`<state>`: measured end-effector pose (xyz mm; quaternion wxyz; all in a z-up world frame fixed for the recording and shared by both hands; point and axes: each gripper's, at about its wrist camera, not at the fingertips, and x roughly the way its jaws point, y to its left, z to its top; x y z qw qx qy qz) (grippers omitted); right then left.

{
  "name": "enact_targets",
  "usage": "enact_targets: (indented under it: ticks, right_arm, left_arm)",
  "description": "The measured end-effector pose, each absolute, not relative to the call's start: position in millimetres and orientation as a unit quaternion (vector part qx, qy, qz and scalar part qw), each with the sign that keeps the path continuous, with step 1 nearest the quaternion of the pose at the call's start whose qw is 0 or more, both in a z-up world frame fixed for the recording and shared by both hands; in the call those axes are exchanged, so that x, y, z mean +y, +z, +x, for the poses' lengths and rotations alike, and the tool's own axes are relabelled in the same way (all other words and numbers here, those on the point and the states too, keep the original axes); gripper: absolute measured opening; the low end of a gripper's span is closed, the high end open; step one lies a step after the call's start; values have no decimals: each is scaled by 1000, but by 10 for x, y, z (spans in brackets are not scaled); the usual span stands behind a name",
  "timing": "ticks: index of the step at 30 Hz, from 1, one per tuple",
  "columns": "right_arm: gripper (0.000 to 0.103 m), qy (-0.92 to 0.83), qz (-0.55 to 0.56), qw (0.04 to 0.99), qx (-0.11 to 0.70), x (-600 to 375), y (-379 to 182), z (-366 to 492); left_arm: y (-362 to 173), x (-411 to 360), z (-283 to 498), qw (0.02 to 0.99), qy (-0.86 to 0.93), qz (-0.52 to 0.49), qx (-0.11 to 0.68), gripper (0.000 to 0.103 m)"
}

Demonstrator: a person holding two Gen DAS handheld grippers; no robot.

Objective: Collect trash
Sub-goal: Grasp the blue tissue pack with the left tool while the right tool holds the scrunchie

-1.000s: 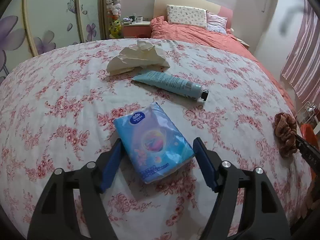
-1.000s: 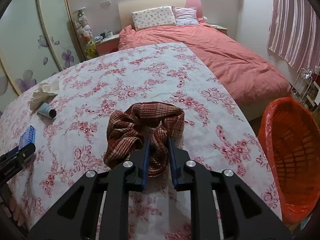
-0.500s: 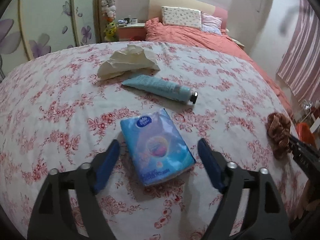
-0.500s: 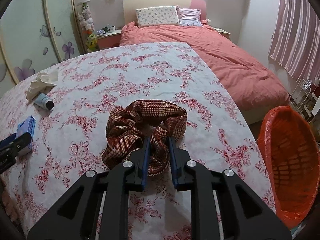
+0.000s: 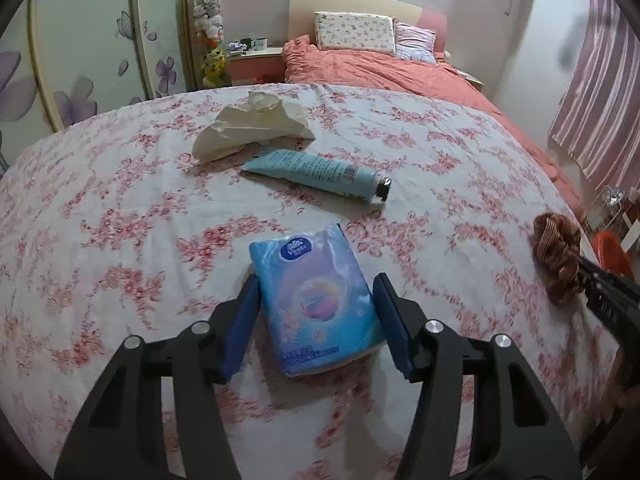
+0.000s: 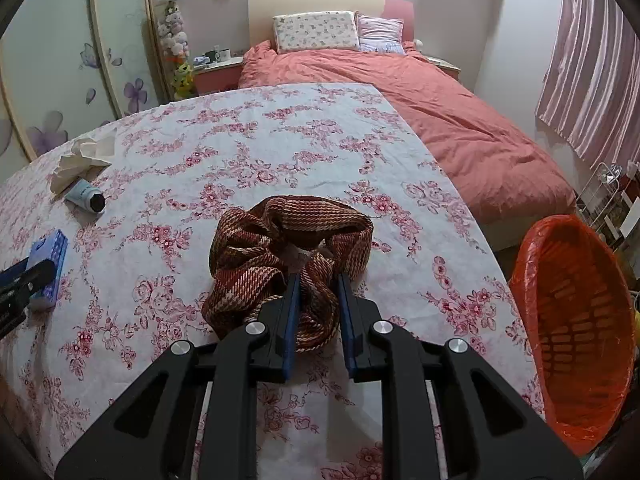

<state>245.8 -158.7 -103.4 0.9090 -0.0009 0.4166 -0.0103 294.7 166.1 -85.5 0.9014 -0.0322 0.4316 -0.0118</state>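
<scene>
A blue tissue pack (image 5: 316, 300) lies on the floral tablecloth (image 5: 120, 200) between the fingers of my left gripper (image 5: 316, 300). The jaws stand close along its two sides; I cannot tell whether they press it. My right gripper (image 6: 316, 292) is shut on a brown striped scrunchie (image 6: 280, 240), which also shows in the left wrist view (image 5: 556, 252). A crumpled beige tissue (image 5: 252, 128) and a light blue tube (image 5: 316, 170) lie beyond the pack. An orange trash basket (image 6: 576, 320) stands off the table's right edge.
The table's right edge runs beside the orange basket. A bed with a salmon duvet (image 6: 440, 120) stands behind the table. A wardrobe with purple flowers (image 5: 80, 60) is at the left. A wire rack (image 6: 600, 200) stands by the striped curtain.
My left gripper's jaws have narrowed around the tissue pack, from wide open to close along its sides. The right gripper still holds the scrunchie, with little movement.
</scene>
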Motion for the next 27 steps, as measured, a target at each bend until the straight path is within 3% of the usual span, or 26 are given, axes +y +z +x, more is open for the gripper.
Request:
enact_targets:
  ticks: [6,27]
  right_arm:
    - [19,-15,-8,907,421,-1566,-1050,2469]
    - [21,-6,26,904,426,-1678,-1073,2447]
  left_arm:
    - [-903,1692,2945,899,3,-46,436,63]
    - [-909,1691,2969,898,9,-48,437,62]
